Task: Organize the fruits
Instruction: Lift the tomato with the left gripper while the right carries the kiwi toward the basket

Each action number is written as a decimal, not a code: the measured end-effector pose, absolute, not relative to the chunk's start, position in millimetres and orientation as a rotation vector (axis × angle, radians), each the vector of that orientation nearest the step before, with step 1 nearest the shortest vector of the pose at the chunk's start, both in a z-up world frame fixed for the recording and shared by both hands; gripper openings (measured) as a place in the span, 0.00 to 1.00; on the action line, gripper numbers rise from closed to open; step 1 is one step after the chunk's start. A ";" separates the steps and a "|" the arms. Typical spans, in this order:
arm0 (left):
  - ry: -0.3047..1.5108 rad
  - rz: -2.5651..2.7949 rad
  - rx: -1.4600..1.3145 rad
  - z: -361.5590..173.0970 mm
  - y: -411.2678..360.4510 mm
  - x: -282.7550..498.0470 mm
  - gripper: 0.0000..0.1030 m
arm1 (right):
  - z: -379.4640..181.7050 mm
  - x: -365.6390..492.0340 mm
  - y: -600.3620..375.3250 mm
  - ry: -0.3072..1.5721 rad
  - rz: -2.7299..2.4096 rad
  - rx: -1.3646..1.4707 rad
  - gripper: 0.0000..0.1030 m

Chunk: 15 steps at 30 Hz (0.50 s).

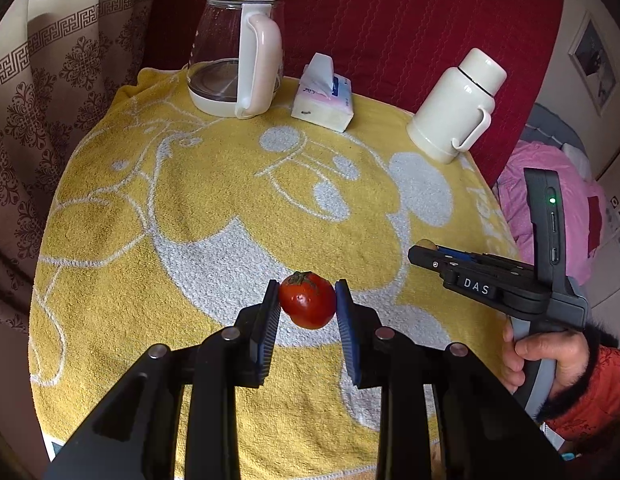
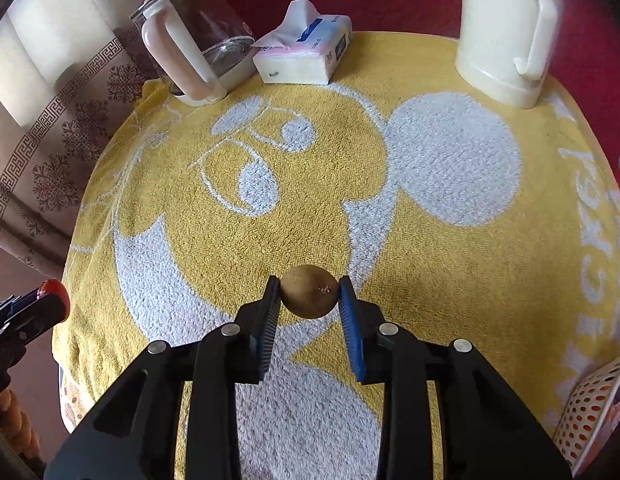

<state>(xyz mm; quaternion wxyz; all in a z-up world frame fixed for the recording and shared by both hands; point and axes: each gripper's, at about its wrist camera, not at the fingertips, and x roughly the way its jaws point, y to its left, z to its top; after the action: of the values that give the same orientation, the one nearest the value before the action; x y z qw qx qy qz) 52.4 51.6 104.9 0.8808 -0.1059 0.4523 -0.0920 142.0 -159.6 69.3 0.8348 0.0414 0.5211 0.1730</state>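
Note:
My left gripper (image 1: 307, 300) is shut on a red tomato (image 1: 307, 300) with a green stem and holds it above the yellow towel (image 1: 189, 208). My right gripper (image 2: 308, 292) is shut on a brown kiwi (image 2: 308, 292) above the same towel (image 2: 430, 280). In the left wrist view the right gripper (image 1: 422, 250) shows side-on at the right edge with the kiwi (image 1: 426, 245) at its tip. In the right wrist view the left gripper (image 2: 49, 296) shows at the left edge with the tomato (image 2: 53, 289) in it.
At the far edge stand a glass kettle with a pink handle (image 1: 237, 52), a tissue pack (image 1: 324, 96) and a cream thermos jug (image 1: 458, 104). A white perforated basket (image 2: 590, 412) sits at the towel's near right corner. A curtain hangs at left, red fabric behind.

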 end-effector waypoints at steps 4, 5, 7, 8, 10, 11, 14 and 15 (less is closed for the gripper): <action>0.928 -0.198 -0.221 111.7 40.1 47.5 0.27 | 78.1 122.1 -172.9 1.095 0.376 0.117 0.29; 0.923 -0.200 -0.218 113.7 36.9 45.9 0.27 | 80.0 116.9 -176.4 1.092 0.379 0.119 0.29; 0.916 -0.202 -0.218 117.4 30.4 42.8 0.27 | 84.3 107.4 -185.0 1.083 0.382 0.128 0.29; 0.913 -0.203 -0.218 119.1 27.0 41.2 0.27 | 87.0 103.5 -189.7 1.077 0.383 0.133 0.29; 0.909 -0.205 -0.216 122.0 19.5 37.7 0.27 | 92.2 95.8 -200.1 1.066 0.382 0.148 0.29; 0.906 -0.206 -0.215 123.5 15.6 35.8 0.27 | 94.8 91.5 -206.0 1.060 0.380 0.157 0.29; 0.899 -0.212 -0.210 127.8 3.0 29.6 0.27 | 103.0 79.7 -225.9 1.039 0.369 0.177 0.29; 0.896 -0.214 -0.208 129.1 -1.4 27.3 0.27 | 106.0 76.2 -232.7 1.032 0.365 0.185 0.29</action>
<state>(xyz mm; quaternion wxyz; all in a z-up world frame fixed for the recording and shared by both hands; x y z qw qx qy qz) 27.3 -1.4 129.1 0.8906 -0.1004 0.4315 -0.1030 76.2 -232.7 106.0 0.8499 0.0877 0.4899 0.1732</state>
